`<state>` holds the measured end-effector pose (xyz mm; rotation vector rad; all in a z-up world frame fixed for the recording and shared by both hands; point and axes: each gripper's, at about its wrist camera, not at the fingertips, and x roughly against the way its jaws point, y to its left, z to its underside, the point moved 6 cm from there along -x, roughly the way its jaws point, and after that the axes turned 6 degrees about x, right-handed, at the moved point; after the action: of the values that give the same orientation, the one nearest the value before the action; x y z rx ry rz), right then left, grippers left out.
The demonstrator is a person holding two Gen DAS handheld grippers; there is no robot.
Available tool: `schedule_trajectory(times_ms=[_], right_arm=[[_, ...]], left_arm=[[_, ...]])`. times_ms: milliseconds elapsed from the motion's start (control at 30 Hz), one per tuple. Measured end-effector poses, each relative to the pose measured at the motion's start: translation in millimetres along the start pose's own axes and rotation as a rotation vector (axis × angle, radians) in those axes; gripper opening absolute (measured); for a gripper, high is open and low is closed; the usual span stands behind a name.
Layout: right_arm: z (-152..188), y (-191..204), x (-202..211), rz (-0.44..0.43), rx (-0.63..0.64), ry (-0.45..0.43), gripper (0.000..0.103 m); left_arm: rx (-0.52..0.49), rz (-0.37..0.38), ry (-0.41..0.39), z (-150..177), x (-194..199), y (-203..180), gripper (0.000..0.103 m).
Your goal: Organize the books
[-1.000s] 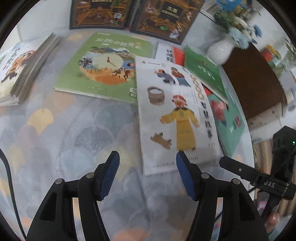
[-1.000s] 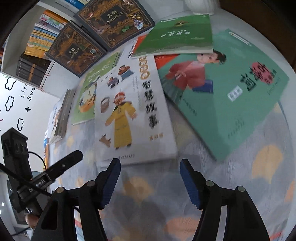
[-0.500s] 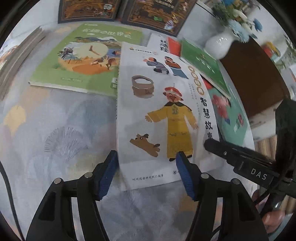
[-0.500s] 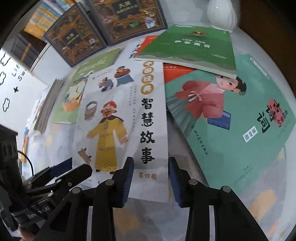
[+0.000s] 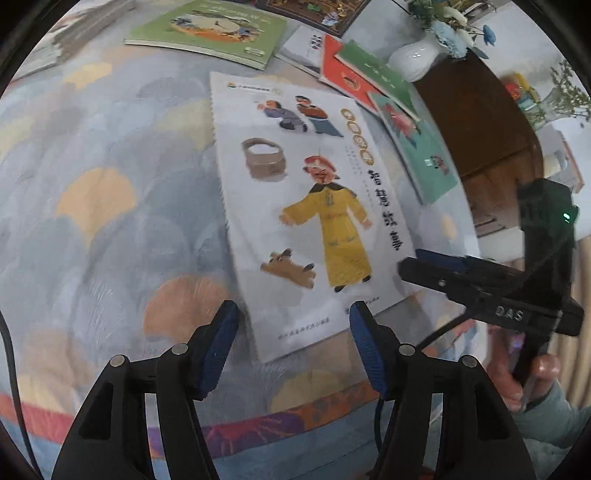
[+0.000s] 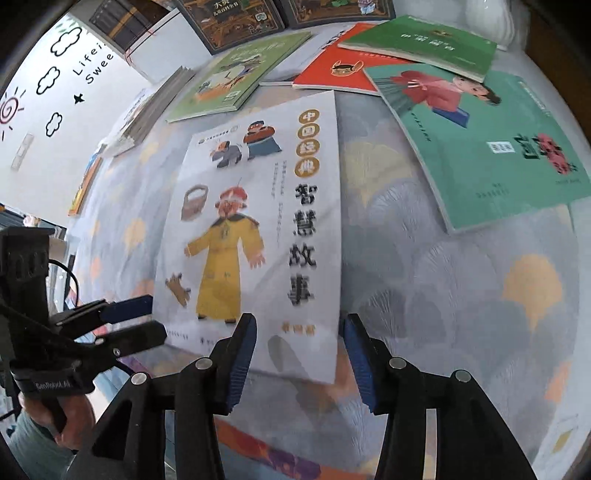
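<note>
A white picture book (image 5: 314, 206) with a yellow-robed figure lies flat on the patterned tablecloth (image 5: 92, 221), apart from the other books. My left gripper (image 5: 293, 321) stands open over the book's near left corner, pads clear of it. The right gripper (image 6: 299, 332) hovers at the near right corner of that book (image 6: 258, 221); its jaws are opening, the cover's edge lies between them and the pads do not press on it. In the left wrist view the right gripper (image 5: 424, 264) comes in from the right. The left gripper (image 6: 144, 317) shows at the left of the right wrist view.
Farther back lie a light green book (image 5: 218, 29), a red book (image 5: 343, 74), a dark green book (image 6: 421, 44) and a teal book (image 6: 480, 147). A book stack (image 6: 147, 110) sits left, dark books (image 6: 236, 18) lean behind. A white vase (image 5: 417, 59) stands by a brown cabinet (image 5: 491, 129).
The white book slid toward the near table edge, clear of the other books. Both grippers drew back with it. The right jaws narrowed on its edge, then widened again.
</note>
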<state>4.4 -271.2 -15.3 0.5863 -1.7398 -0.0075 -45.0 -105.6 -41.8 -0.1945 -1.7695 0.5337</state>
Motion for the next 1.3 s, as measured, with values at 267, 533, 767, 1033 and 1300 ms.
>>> schedule_trajectory(times_ms=[267, 533, 767, 1033, 1300], right_arm=[[-7, -5, -2, 0.205, 0.007, -0.092, 0.046], [5, 14, -4, 0.064, 0.001, -0.114, 0.045], [2, -2, -4, -0.113, -0.144, -0.142, 0.045], [3, -12, -2, -0.23, -0.256, -0.15, 0.045], [10, -23, 4, -0.354, -0.376, -0.111, 0.055]], left_arm=[[0.011, -0.074, -0.014, -13, -11, -8, 0.08], [0.024, -0.082, -0.076, -13, -9, -10, 0.065], [0.262, 0.333, -0.08, -26, 20, 1, 0.061], [0.352, 0.312, -0.057, -33, -9, -2, 0.014], [0.357, 0.369, -0.001, -31, -26, -23, 0.011]])
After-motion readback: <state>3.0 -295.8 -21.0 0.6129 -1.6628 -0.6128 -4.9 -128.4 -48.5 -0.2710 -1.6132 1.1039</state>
